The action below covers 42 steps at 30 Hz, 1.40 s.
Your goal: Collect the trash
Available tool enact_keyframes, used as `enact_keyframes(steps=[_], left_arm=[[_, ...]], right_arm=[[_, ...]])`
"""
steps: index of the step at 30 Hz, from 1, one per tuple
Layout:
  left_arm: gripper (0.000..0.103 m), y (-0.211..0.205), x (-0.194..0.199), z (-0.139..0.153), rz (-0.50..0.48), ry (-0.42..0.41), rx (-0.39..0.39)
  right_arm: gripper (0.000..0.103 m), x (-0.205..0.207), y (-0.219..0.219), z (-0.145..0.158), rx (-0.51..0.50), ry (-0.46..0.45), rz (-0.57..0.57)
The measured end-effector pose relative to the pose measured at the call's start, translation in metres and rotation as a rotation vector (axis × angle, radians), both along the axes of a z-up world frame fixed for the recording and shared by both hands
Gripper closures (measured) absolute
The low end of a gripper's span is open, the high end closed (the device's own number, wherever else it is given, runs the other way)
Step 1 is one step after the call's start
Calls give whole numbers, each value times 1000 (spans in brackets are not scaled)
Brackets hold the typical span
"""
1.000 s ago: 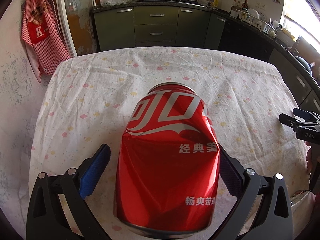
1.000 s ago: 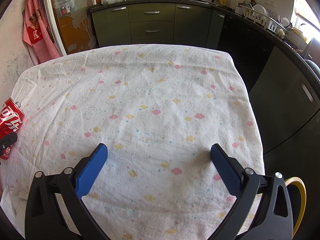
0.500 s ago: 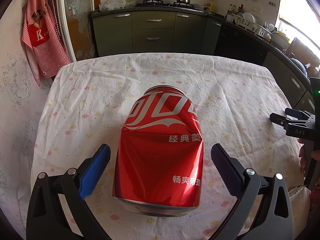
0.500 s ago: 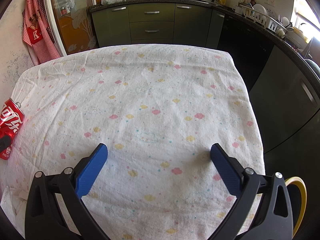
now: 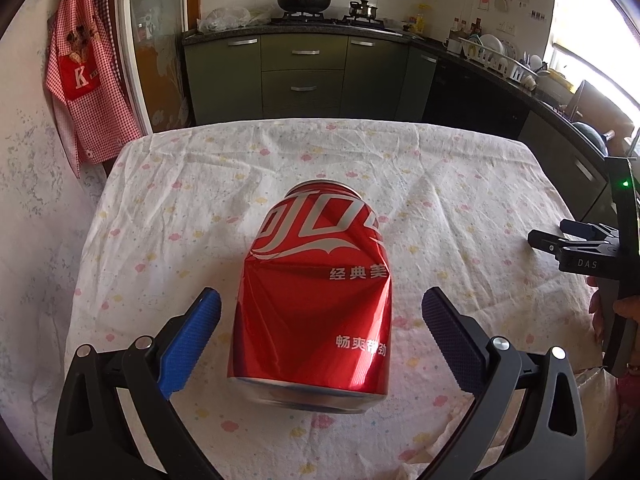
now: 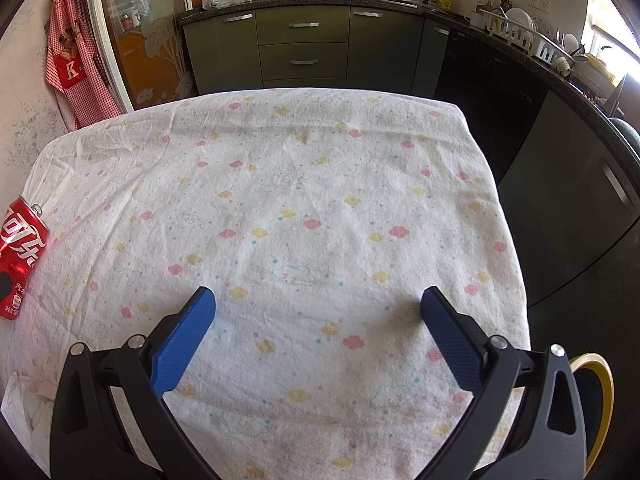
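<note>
A dented red cola can (image 5: 316,300) lies on its side on the flowered tablecloth (image 5: 168,216), base toward me. My left gripper (image 5: 320,312) is open, its blue pads either side of the can's near half without touching it. The can also shows at the left edge of the right wrist view (image 6: 20,256). My right gripper (image 6: 318,304) is open and empty over the cloth; it also shows at the right edge of the left wrist view (image 5: 568,244).
A yellow-rimmed bin (image 6: 596,400) sits below the table's right front corner. Crumpled white paper (image 6: 24,400) lies at the near left edge. Kitchen cabinets (image 6: 304,48) stand beyond the far edge, a red apron (image 5: 84,80) hangs at left.
My left gripper has pulled back and up from the can, which now looks smaller and lies further ahead between the open pads. The right gripper has hardly moved.
</note>
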State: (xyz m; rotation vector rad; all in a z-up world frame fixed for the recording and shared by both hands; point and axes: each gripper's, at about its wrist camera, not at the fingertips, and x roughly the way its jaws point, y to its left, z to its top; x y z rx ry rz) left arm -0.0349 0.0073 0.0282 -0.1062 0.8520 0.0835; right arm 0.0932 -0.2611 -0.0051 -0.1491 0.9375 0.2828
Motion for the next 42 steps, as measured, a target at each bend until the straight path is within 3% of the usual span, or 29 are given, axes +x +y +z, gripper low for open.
enact_keyframes(steps=[15,24,32,38,42], left_arm=[[4,3,-22,24,16,-101,-6],[4,-4,-71,58,-13,-208,-22],[4,-26,-129,89,-16,-306,22],[4,-30,-158,101,-1,-323,-15],[4,-34,-168,101,-2,-298,0]], right_arm=[[6,-9,-4,7,0,-8,-8],[6,-64,-7,51,3,-96,21],[6,-118,-6,71,37,-155,25],[6,-158,-12,88,83,-206,19],[6,-185,-19,99,82,-252,-1]])
